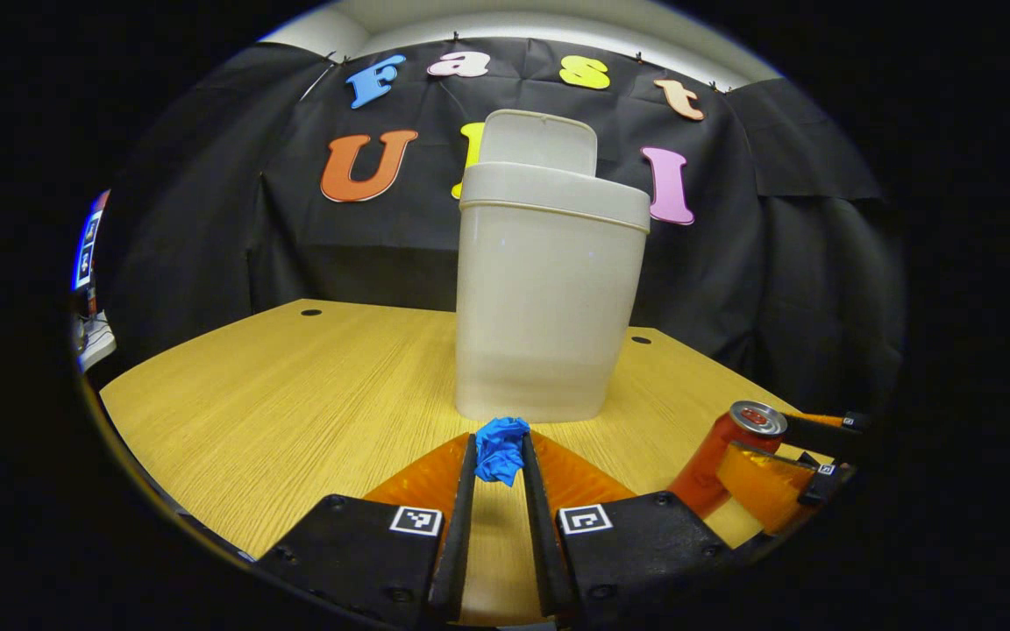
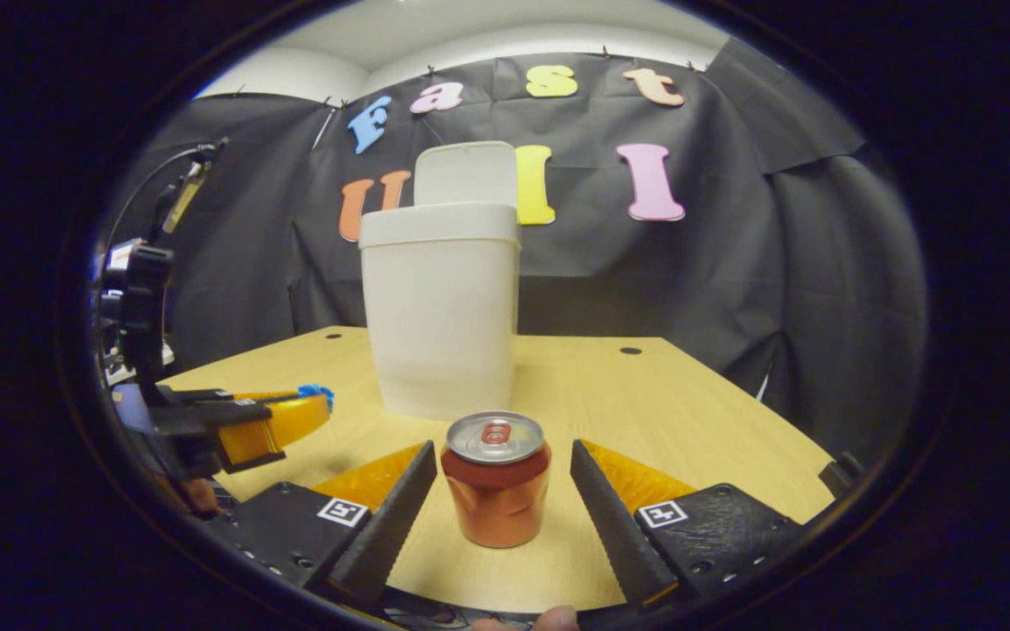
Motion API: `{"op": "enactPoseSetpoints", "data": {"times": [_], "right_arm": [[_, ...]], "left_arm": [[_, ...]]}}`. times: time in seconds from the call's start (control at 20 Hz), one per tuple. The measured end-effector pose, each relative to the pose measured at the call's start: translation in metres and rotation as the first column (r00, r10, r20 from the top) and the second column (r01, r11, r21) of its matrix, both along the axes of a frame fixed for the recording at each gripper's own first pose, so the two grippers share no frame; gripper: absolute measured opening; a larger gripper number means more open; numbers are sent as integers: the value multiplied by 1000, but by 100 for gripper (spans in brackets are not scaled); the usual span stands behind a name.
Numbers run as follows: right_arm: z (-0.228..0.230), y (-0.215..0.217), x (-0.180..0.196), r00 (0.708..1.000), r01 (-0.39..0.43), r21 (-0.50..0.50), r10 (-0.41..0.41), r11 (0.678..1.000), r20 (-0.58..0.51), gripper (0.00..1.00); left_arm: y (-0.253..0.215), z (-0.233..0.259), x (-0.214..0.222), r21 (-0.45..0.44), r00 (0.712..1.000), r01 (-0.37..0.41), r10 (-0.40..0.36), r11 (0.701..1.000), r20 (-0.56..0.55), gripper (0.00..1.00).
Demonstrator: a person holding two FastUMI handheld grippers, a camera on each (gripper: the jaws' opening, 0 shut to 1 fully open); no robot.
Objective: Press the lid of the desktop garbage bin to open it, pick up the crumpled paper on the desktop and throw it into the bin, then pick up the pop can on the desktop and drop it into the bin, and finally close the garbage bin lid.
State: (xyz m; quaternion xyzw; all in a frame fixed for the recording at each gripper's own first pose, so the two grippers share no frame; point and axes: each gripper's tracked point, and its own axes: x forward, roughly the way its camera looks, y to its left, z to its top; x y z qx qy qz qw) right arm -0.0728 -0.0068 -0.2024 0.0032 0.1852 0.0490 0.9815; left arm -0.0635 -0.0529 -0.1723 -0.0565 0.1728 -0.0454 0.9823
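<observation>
Your left claw point(image 1: 500, 478) was clamped on the crumpled ball of blue paper point(image 1: 501, 449), pinched between both fingertips and held low, just in front of the tall white plastic desktop bin point(image 1: 549, 298). The bin's flip lid point(image 1: 540, 140) stood raised at the back, so the mouth lay open above and straight ahead of the paper; by this picture the throw called for a lift up and over the front rim. Your right claw point(image 2: 500, 491) stood with its fingers wide apart on either side of the upright orange-red pop can point(image 2: 496, 480), touching neither side of it, on the pale wood-grain worktop point(image 2: 689, 412). The can stood nearer that right claw, with the bin beyond it and slightly to the left.
</observation>
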Motion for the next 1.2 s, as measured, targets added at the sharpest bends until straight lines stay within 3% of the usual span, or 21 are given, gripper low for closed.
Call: {"op": "enactPoseSetpoints", "data": {"times": [0.35, 0.7, 0.9, 1.2], "right_arm": [[-38, 4, 3, 992, 10, 40, -5, 999, -127, 94], [-64, 5, 7, 976, 24, 56, -11, 998, -217, 96], [-65, 7, 11, 974, 26, 70, -9, 997, -228, 84], [-45, 8, 9, 982, -17, 80, 32, 997, -187, 80]], "left_arm": [[12, 32, 11, 12, 998, -11, 10, 1000, 69, 35], [6, 93, 38, 26, 984, 18, -22, 999, 175, 35], [-2, 138, 55, 30, 964, 39, -45, 999, 261, 34], [1, 196, 92, 18, 935, 36, -40, 999, 351, 34]]}}
